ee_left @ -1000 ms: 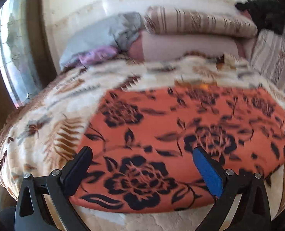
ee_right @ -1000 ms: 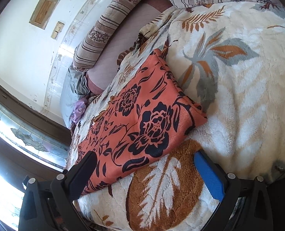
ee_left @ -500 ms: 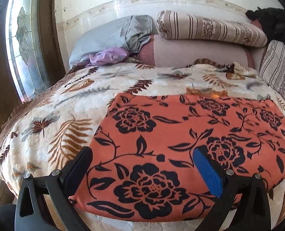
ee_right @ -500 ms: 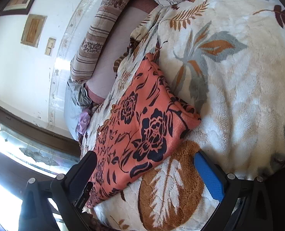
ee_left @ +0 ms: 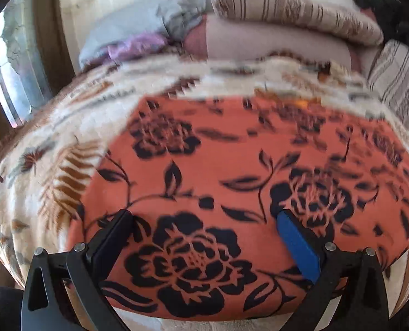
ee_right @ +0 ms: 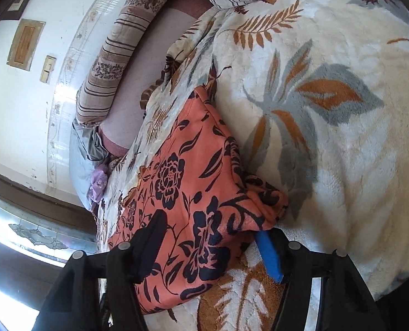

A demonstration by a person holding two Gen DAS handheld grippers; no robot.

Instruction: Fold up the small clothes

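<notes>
Bed covered by cream leaf-print blanket; striped bolster and grey pillow at the wall end; no brand, label or writing legible anywhere. Orange floral cloth lies flat on the blanket near its front edge; left gripper spread wide above the cloth's near edge, view blurred, contact cannot be told. Right gripper closing, the cloth's corner between its jaws.

A leaf-patterned blanket covers the bed, striped pillows against the white wall, bright window alongside.
</notes>
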